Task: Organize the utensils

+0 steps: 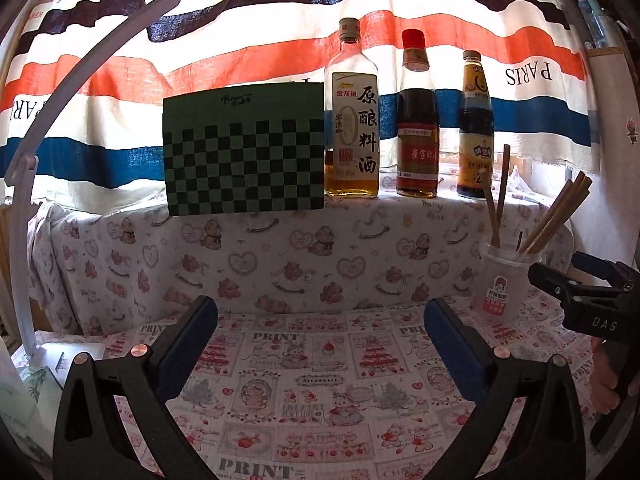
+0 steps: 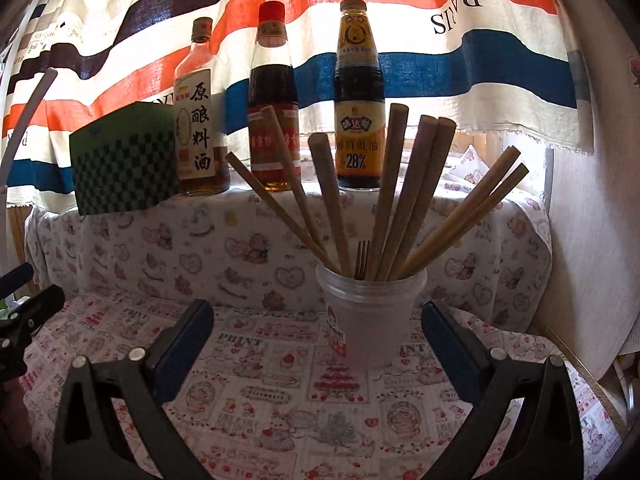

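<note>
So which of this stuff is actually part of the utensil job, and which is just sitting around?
Part of the job:
- plastic cup
- chopsticks standing in it
- fork in it, tines up
- left gripper, open
- right gripper, open

Just sitting around:
- three sauce bottles on the ledge
- green checkered board
- white lamp arm

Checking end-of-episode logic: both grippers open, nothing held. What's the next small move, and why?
Probably just back the right gripper away from the cup. Its fingers stand wide apart with the cup between and beyond them, untouched; the chopsticks and a fork already stand in it. The left gripper is open over bare tablecloth, with no loose utensil in view.
</note>
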Action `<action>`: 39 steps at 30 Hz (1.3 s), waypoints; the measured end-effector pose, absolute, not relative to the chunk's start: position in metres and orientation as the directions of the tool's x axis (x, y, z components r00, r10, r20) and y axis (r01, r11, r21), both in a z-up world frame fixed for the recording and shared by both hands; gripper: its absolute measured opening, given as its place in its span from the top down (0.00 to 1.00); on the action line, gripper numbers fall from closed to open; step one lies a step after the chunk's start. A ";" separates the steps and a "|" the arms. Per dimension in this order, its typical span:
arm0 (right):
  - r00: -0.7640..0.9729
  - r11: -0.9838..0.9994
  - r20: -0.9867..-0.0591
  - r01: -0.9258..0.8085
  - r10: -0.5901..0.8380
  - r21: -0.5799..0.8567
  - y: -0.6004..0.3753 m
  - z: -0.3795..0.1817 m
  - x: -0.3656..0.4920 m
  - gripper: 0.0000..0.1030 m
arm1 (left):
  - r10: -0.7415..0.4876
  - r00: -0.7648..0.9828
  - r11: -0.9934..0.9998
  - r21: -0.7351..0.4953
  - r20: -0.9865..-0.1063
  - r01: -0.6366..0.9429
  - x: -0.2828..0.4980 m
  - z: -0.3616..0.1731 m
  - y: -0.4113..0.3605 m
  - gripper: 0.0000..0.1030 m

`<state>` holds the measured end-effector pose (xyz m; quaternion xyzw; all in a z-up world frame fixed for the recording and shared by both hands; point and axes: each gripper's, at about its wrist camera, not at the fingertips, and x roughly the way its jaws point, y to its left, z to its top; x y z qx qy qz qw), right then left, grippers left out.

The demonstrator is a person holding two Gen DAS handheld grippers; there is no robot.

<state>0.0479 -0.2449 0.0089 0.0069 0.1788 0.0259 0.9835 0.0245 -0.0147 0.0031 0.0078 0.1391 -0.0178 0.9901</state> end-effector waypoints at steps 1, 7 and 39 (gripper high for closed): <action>0.936 0.999 -0.349 -0.048 0.052 0.020 -0.244 0.008 0.048 0.00 | -0.037 0.959 0.999 0.007 -0.279 0.041 0.025 0.003 -0.015 0.01; 0.937 0.999 -0.348 -0.048 0.046 0.002 -0.241 0.009 0.048 0.00 | -0.043 0.953 0.999 0.018 -0.299 0.050 0.025 0.001 -0.019 0.01; 0.940 0.999 -0.341 -0.027 0.019 -0.019 -0.239 0.010 0.046 0.00 | -0.016 0.953 0.999 0.023 -0.301 0.024 0.025 0.001 -0.019 0.00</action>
